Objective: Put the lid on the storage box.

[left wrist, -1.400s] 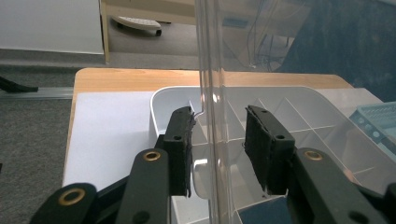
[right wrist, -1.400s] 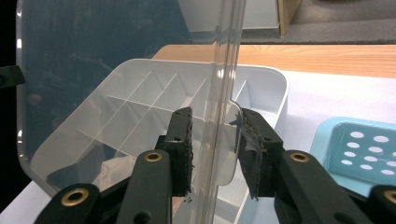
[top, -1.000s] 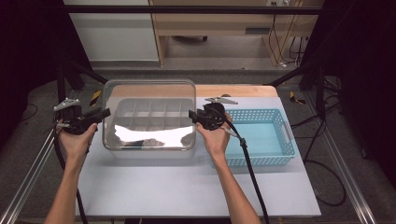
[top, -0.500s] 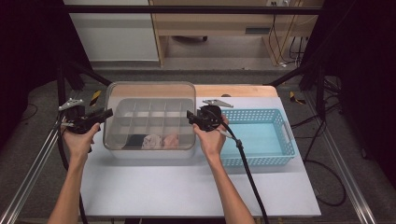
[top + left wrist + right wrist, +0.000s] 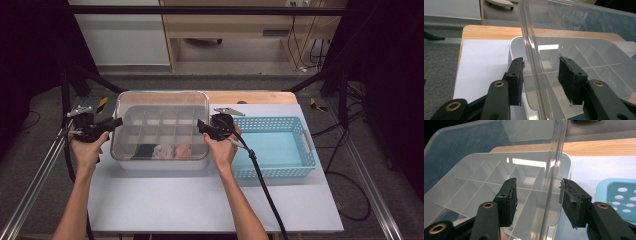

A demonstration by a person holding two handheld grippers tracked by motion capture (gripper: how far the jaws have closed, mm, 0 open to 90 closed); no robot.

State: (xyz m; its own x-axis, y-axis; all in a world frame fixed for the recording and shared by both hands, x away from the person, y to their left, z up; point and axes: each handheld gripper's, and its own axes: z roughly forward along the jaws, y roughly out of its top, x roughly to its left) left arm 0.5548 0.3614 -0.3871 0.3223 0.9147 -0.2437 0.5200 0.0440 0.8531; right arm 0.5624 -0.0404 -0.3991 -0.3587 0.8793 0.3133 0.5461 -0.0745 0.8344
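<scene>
A clear plastic lid stands tilted up over a white box with several compartments. Small dark, white and pink items lie in the front compartments. My left gripper is at the lid's left edge and my right gripper at its right edge. In the left gripper view the lid passes between the jaws of the gripper, which stand wide apart, close to the left one. In the right gripper view the lid's edge runs between the gripper's open jaws, near the right one.
A light blue perforated basket sits just right of the box, touching my right hand's side. The box and basket rest on a white mat with a wooden strip behind. Metal frame rails border the table.
The lid has tilted up further from the box. The bright glare on it is gone, so the items in the front compartments now show. Both hands rose slightly with it.
</scene>
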